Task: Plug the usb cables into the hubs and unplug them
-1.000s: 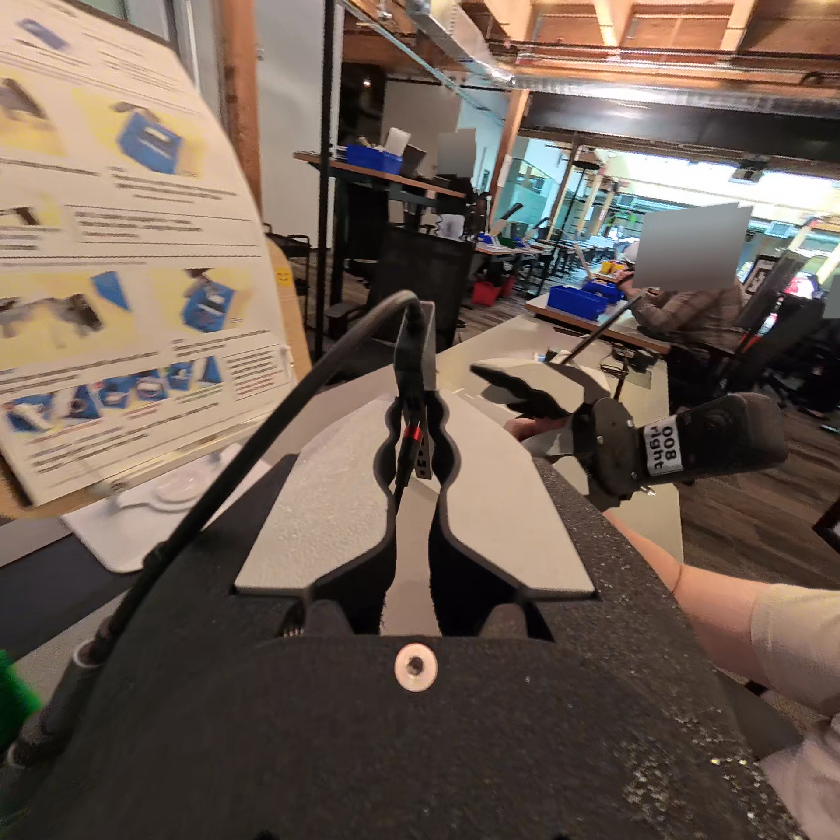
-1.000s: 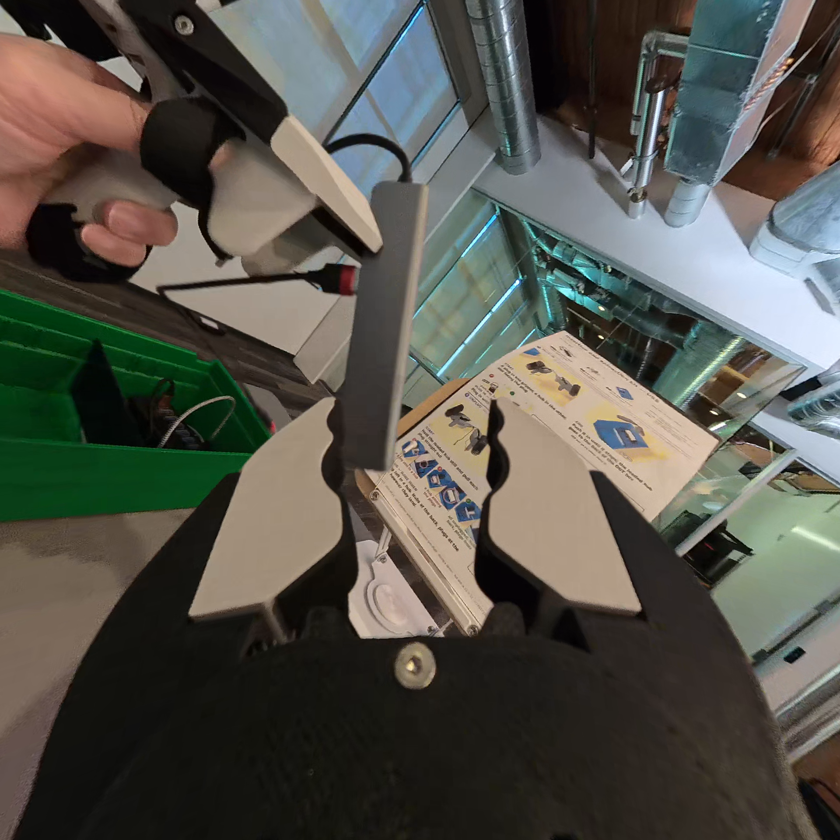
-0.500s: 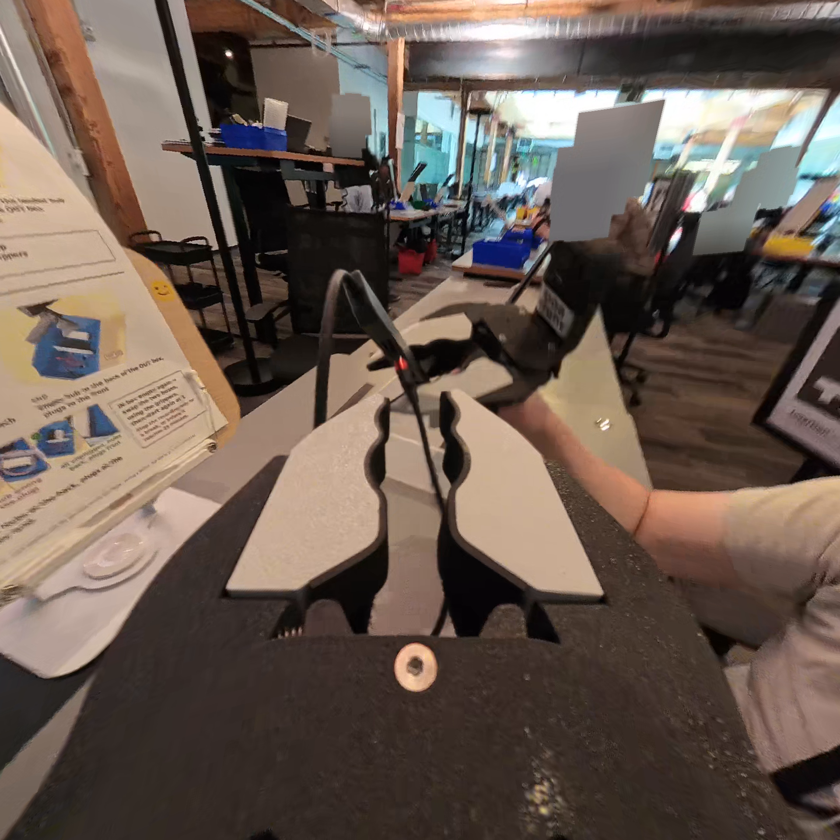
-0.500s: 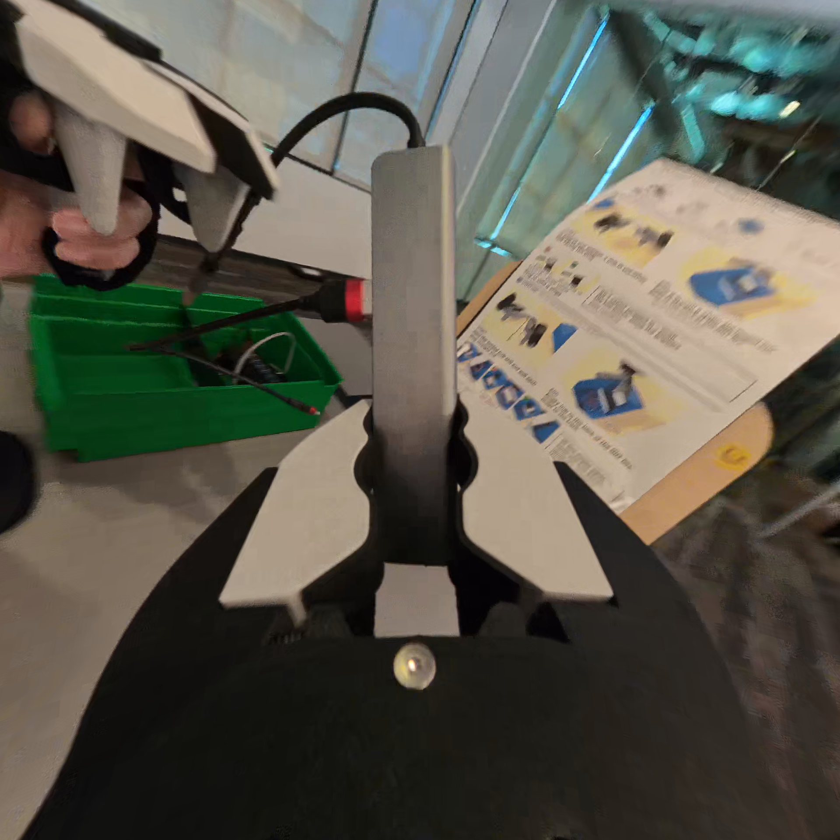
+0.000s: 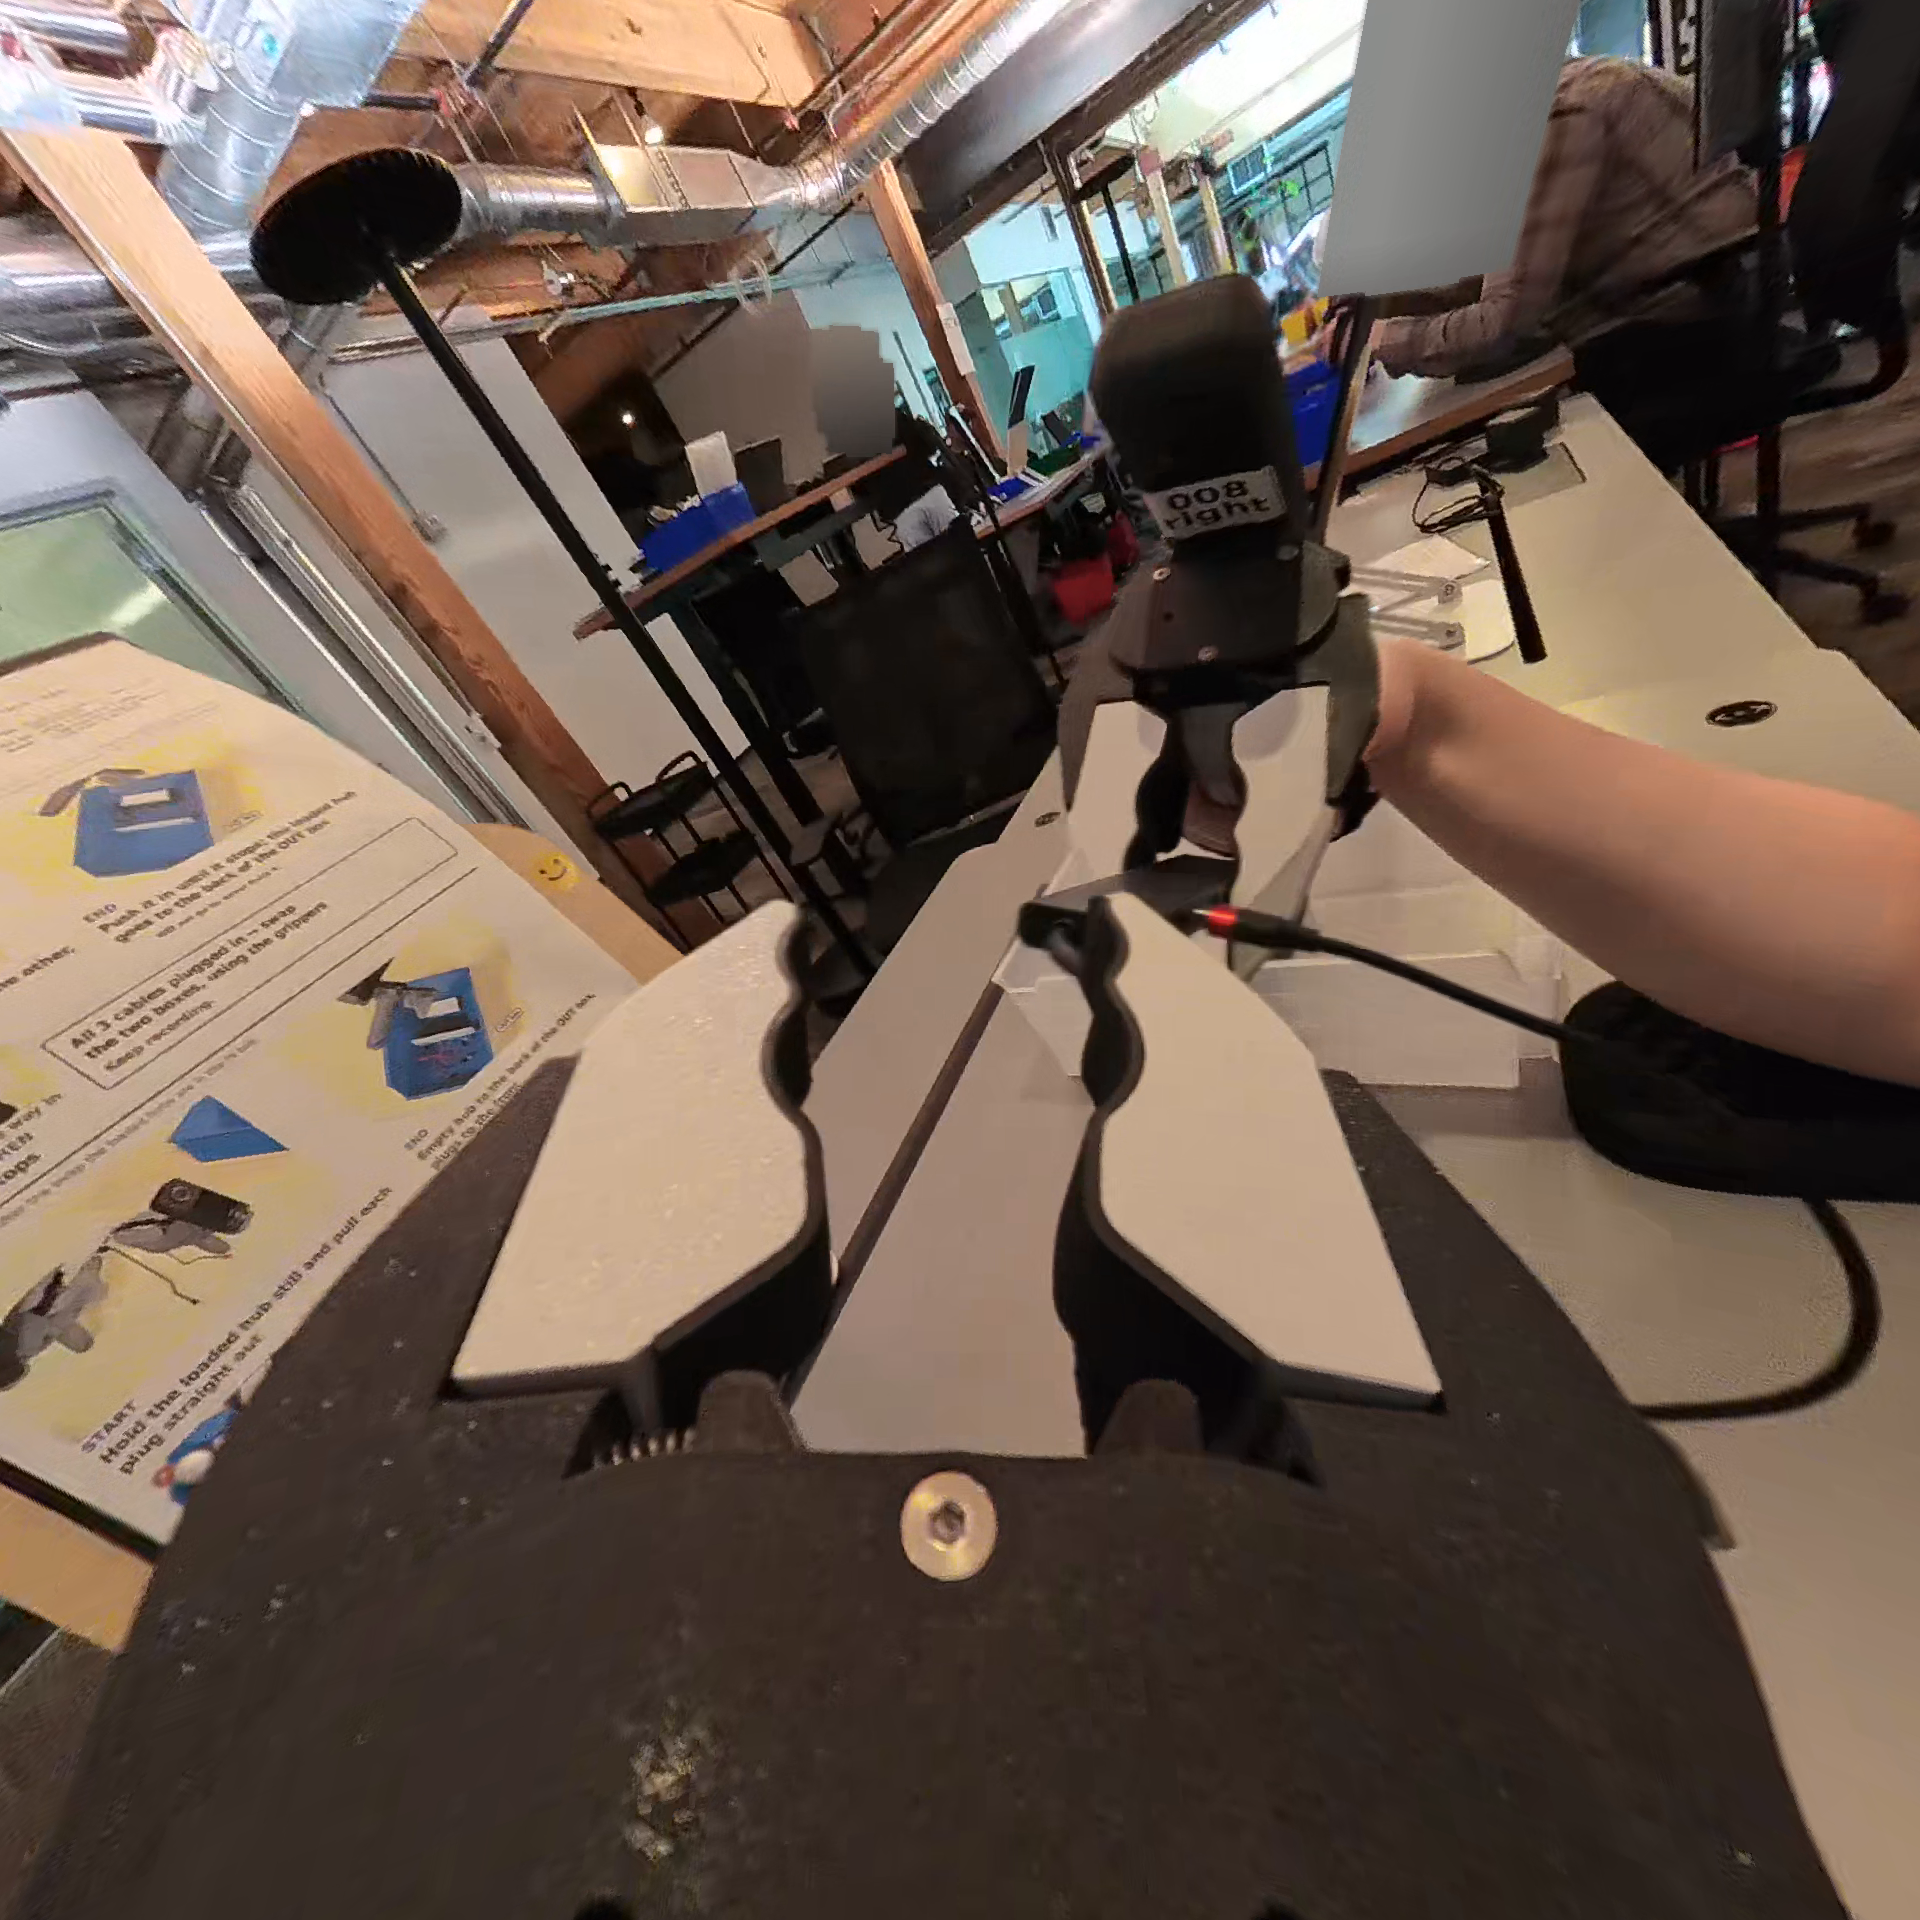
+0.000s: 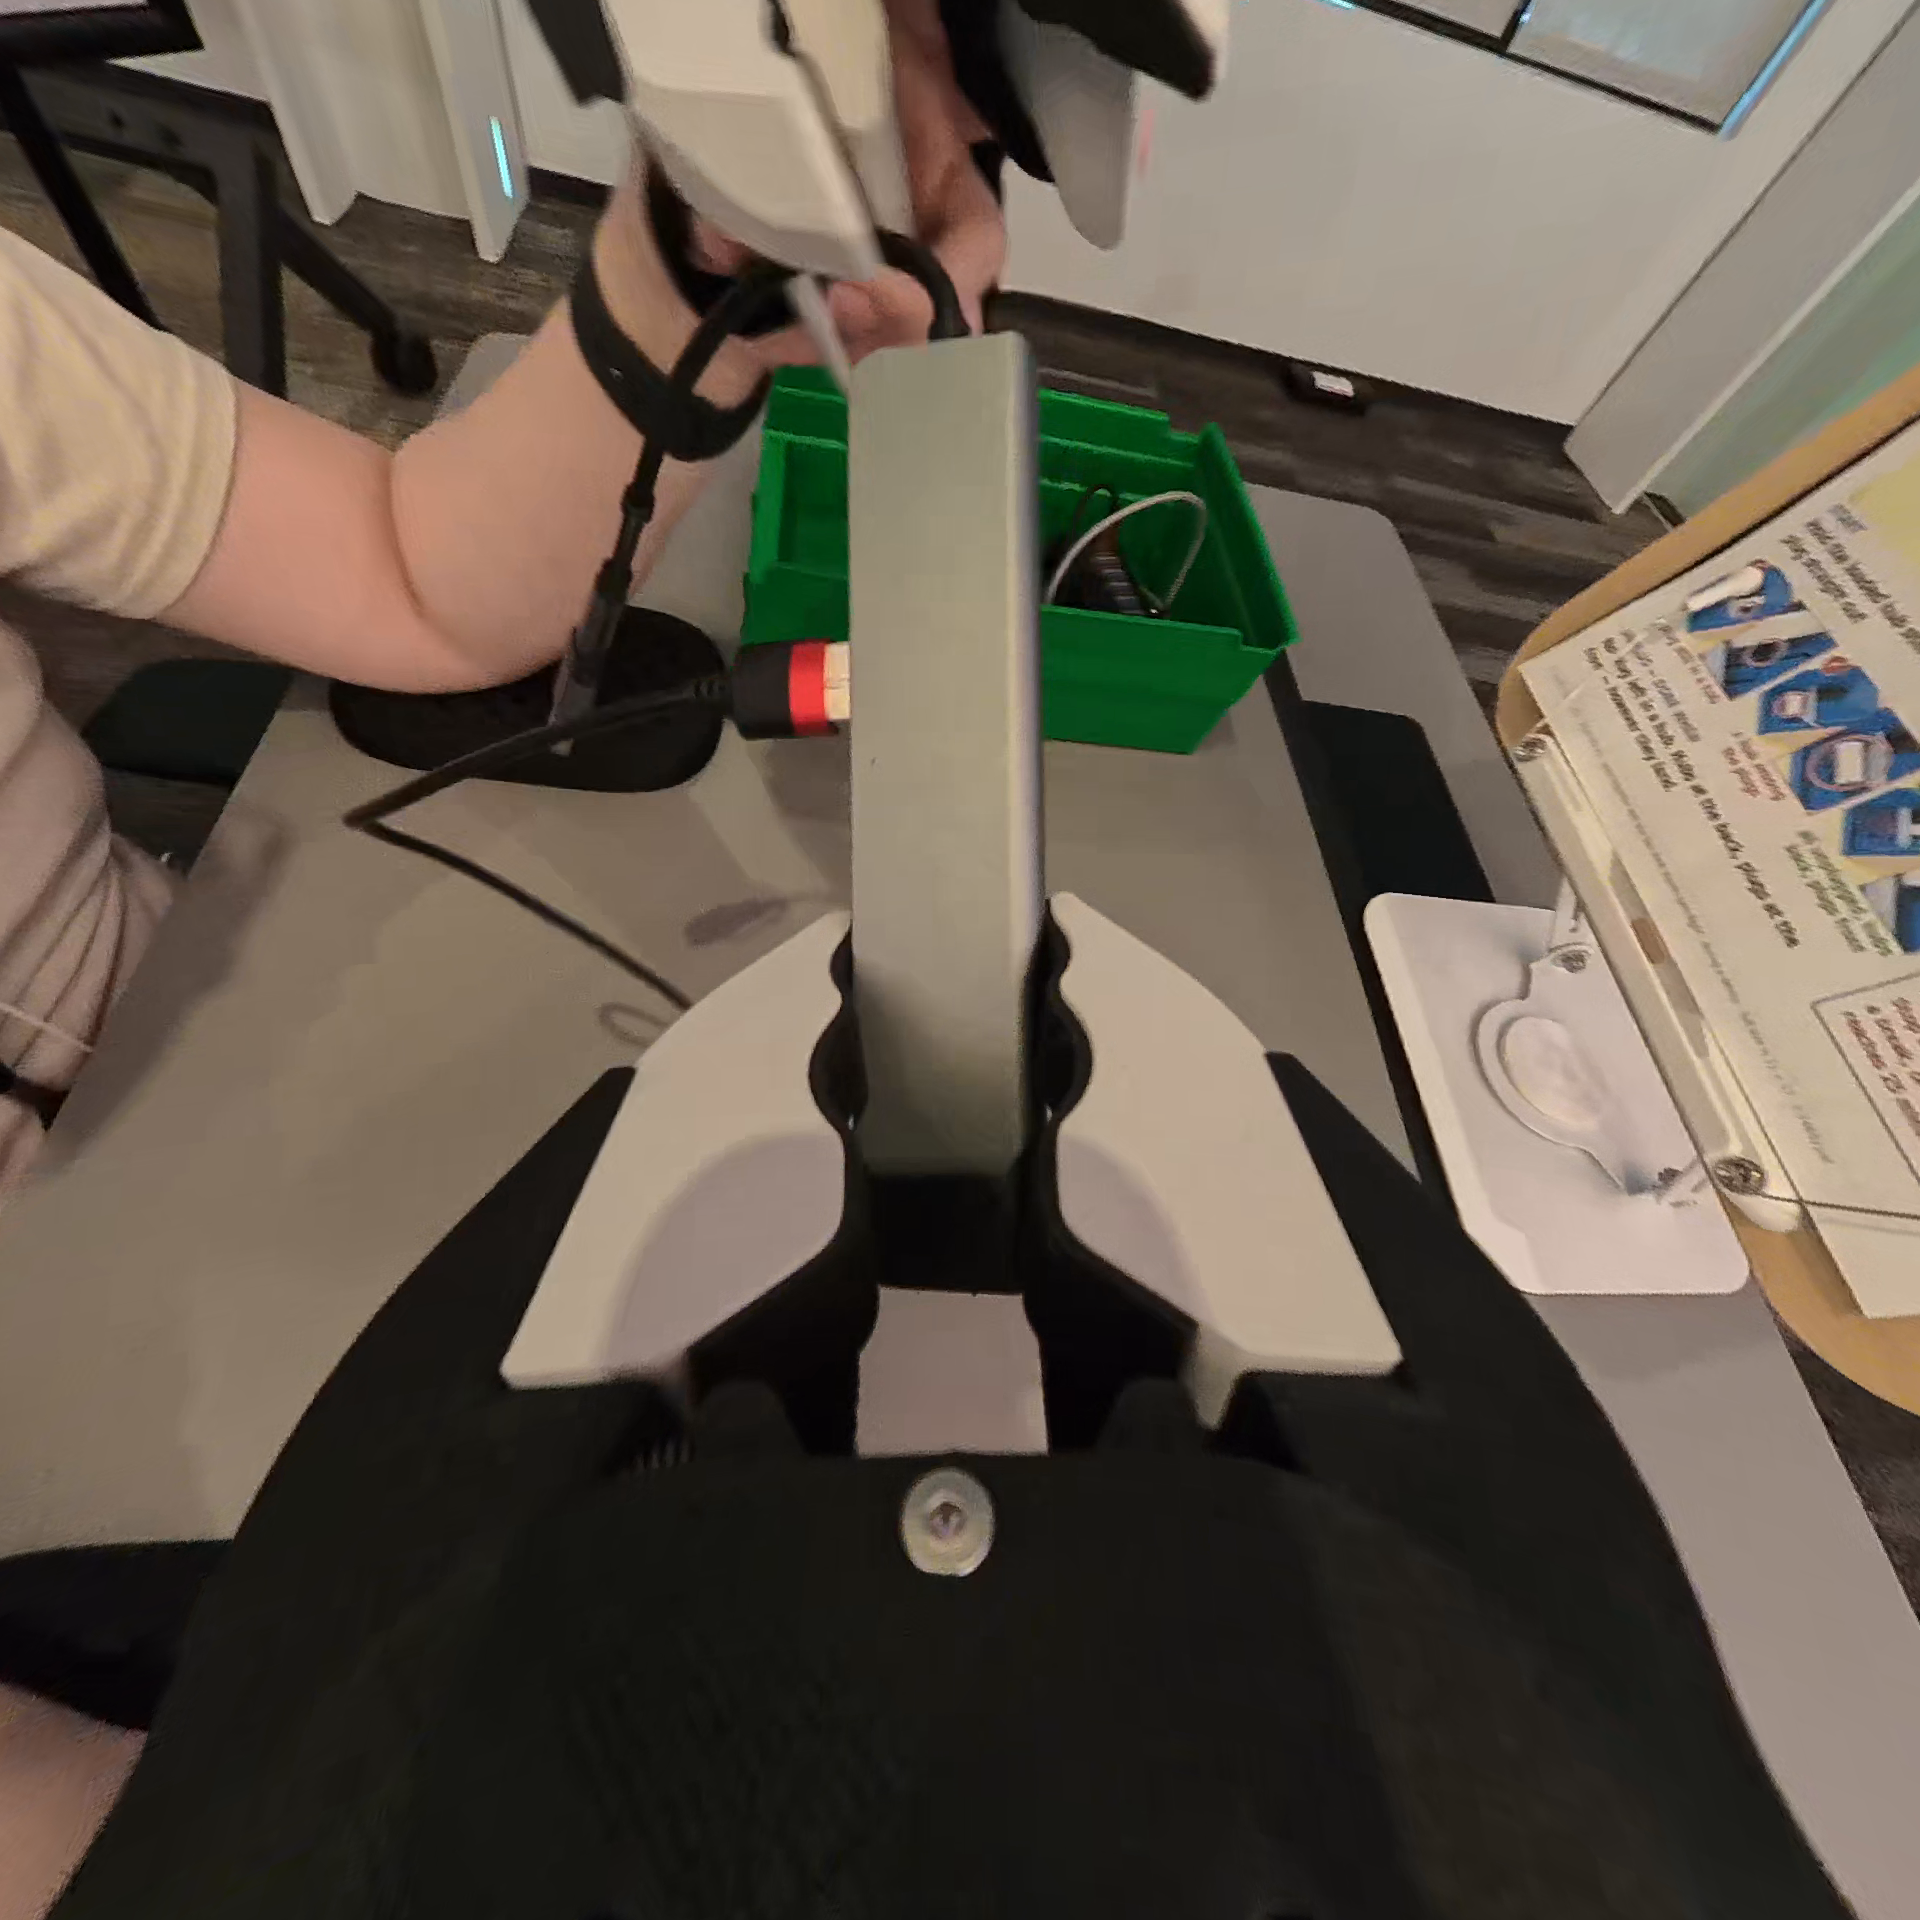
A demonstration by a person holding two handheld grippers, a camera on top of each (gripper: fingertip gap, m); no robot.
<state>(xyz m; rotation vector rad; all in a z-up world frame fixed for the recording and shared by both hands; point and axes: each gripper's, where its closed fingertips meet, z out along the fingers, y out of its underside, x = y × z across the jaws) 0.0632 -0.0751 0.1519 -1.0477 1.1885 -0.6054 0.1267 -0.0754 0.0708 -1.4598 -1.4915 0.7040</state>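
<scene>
My right gripper (image 6: 948,935) is shut on the lower end of a grey USB hub (image 6: 940,727), which stands up along the fingers above the grey table (image 6: 416,1039). A black USB cable with a red-banded plug (image 6: 795,691) sits in the hub's left side. The hub's own black lead leaves its far end. My left gripper (image 5: 948,920) is open and empty, with its fingers wide apart, just short of the hub (image 5: 1143,888). The left wrist view shows the right gripper (image 5: 1216,831) pinching the hub from above, with the red-banded plug (image 5: 1221,920) at its side.
A green bin (image 6: 1143,665) with loose cables stands behind the hub. An instruction sheet on a wooden board (image 6: 1766,831) leans at the right on a white base (image 6: 1538,1101). A black pad (image 6: 520,707) lies at the left. A white box (image 5: 1403,987) stands beyond the hub. Spacing between my two grippers at the tips: around 11 centimetres.
My left gripper, shut on the red-banded plug a second ago, has opened and drawn back. My right gripper closed on the hub and swung it down over the table.
</scene>
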